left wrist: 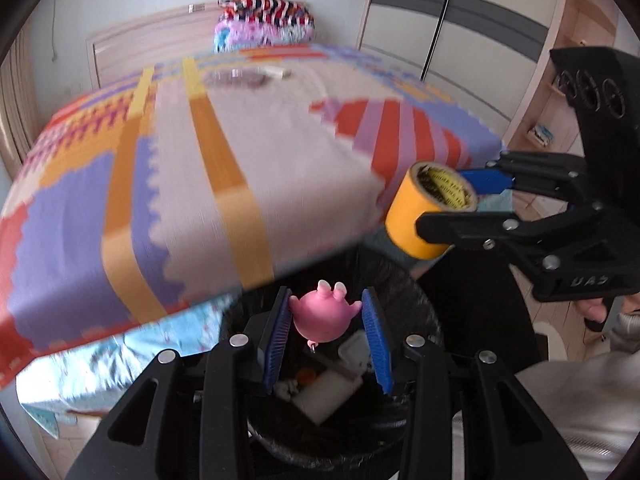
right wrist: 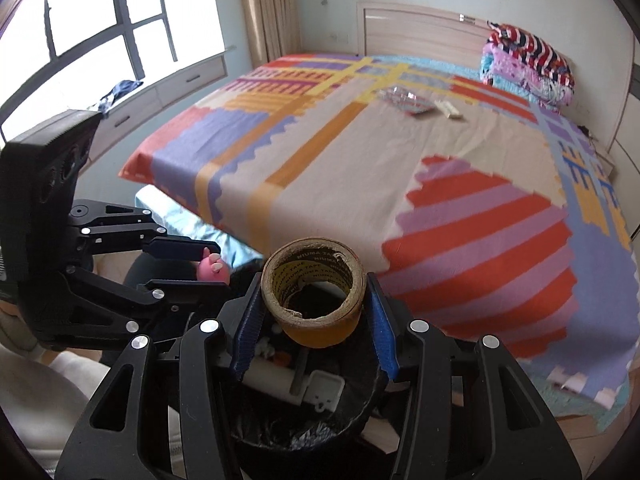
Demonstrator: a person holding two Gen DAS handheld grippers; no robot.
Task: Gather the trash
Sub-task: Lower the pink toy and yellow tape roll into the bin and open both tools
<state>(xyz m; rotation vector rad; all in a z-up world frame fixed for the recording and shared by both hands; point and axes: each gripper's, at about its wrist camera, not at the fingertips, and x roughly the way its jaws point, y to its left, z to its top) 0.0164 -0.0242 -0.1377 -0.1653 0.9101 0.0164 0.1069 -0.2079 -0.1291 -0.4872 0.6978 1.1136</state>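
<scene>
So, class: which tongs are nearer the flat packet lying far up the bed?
Neither, clearly. The left tongs, gripping a pink toy, and the right tongs, gripping a tape roll, both hang over the bin, far from the packet.

From my left wrist view the bedspread (left wrist: pixel 192 184) smears with motion blur, so I cannot make out the flat items (left wrist: pixel 248 76) lying far up the bed. My fingers (left wrist: pixel 276 336) and the pink toy (left wrist: pixel 322 314) cover much of the bin (left wrist: pixel 424 320), leaving its white scraps (left wrist: pixel 324 396) unidentifiable. In the right wrist view the tape roll (right wrist: pixel 314 296) hides the bin's middle, and the person's sleeve (right wrist: pixel 36 400) runs off the edge.
</scene>
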